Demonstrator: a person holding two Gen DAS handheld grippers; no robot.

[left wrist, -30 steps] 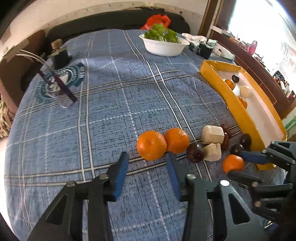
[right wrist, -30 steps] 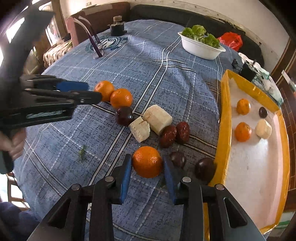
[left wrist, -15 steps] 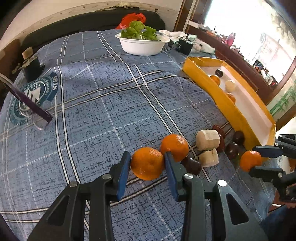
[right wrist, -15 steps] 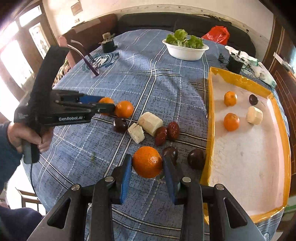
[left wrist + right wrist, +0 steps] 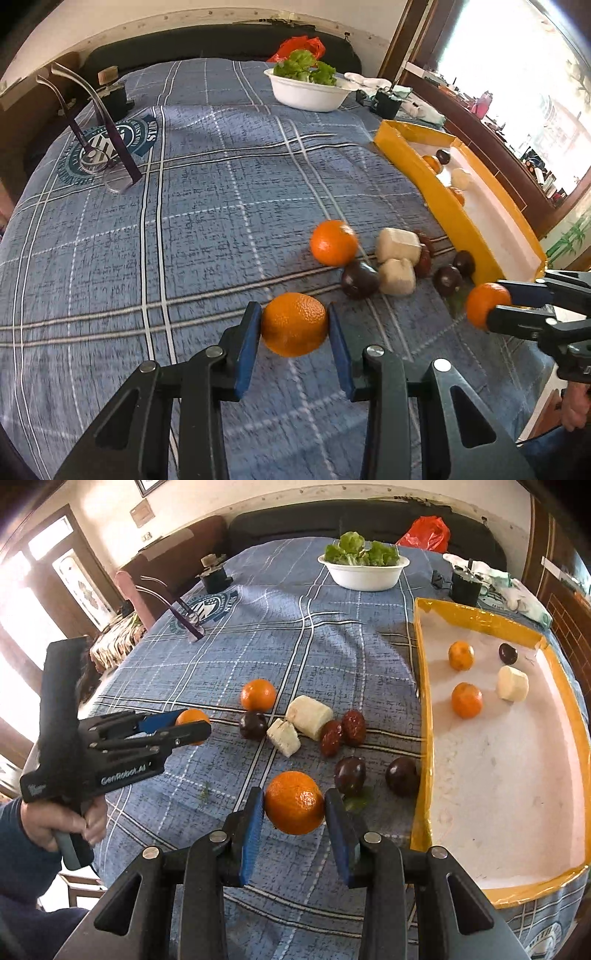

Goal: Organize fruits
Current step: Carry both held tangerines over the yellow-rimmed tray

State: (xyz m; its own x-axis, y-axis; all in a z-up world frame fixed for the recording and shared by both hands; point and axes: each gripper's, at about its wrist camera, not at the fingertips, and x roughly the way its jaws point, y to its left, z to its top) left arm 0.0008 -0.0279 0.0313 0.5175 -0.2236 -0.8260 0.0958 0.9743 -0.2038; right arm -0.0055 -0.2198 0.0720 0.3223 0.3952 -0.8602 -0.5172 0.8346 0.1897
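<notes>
We list the left gripper first: its blue pads are drawn in against the two sides of an orange mandarin, which it grasps clear above the blue plaid tablecloth. We list the right gripper in like condition, narrowed onto a second mandarin with a pad pressed to each flank, raised over the cloth just beside the yellow tray. In the right wrist view we see the left tool from the side, held by a hand in a dark blue sleeve. Loose on the cloth we count one further mandarin, two pale cut chunks, two red dates touching each other, and three dark round fruits; two of these lie close to the tray wall. Inside the tray we count two mandarins, one pale chunk and one dark fruit, all well apart. At the far end we note a white bowl of green leaves
</notes>
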